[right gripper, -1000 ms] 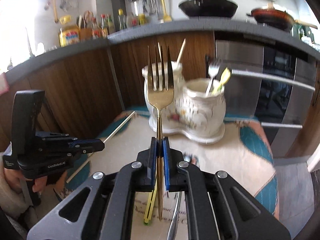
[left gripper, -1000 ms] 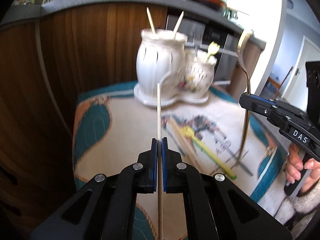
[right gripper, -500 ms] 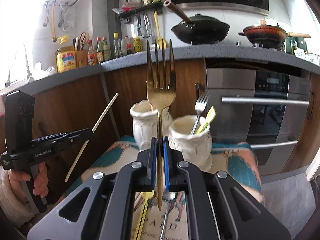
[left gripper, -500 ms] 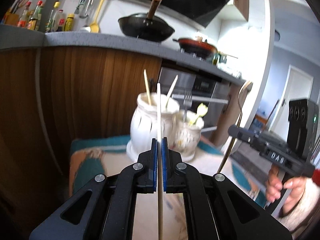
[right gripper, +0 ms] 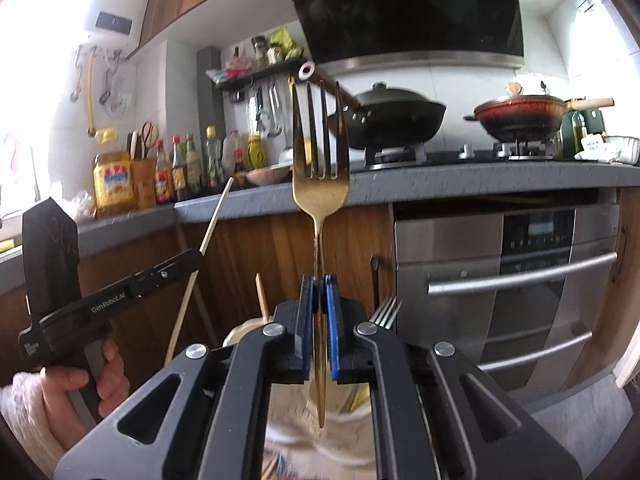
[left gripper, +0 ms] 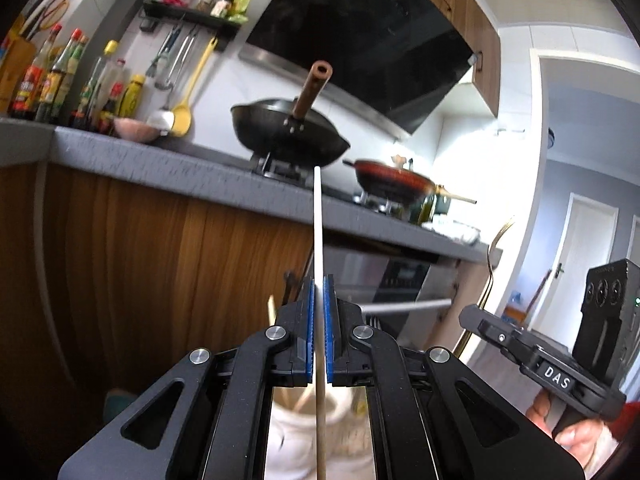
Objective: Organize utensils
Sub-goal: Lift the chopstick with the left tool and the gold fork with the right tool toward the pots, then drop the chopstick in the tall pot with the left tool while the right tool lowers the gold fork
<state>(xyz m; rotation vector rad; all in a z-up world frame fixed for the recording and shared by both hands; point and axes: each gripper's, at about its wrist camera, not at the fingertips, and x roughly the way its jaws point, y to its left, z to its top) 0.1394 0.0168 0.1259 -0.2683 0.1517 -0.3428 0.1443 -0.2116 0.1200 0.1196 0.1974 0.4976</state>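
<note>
Kitchen setting: grey bench (right gripper: pixel 460 178) over wood-fronted cabinets, steel oven (right gripper: pixel 508 280) built in below, dark extractor hood (right gripper: pixel 404 8) above.

- Black wok (right gripper: pixel 394 114) with a brown tubular handle, on a burner; red-brown lidded pan (right gripper: pixel 520 114) on the burner to its right.
- Row of sauce bottles (right gripper: pixel 188 168) and a yellow-labelled jar (right gripper: pixel 113 184) at the bench's left end.
- Left gripper (left gripper: pixel 319 320): jaws pressed together on a pale wooden chopstick (left gripper: pixel 318 232), held upright, its tip up against the bench edge in the left wrist view. In the right wrist view the same chopstick slants up to the right.
- Right gripper (right gripper: pixel 319 320): jaws pinching the handle of a gold fork (right gripper: pixel 320 188), tines up, the handle's end hanging below the pads.
- White ceramic utensil holder (left gripper: pixel 304 420), blurred, directly beneath both grippers; sticks and a silver fork (right gripper: pixel 386 310) stand in it, partly hidden.
</note>
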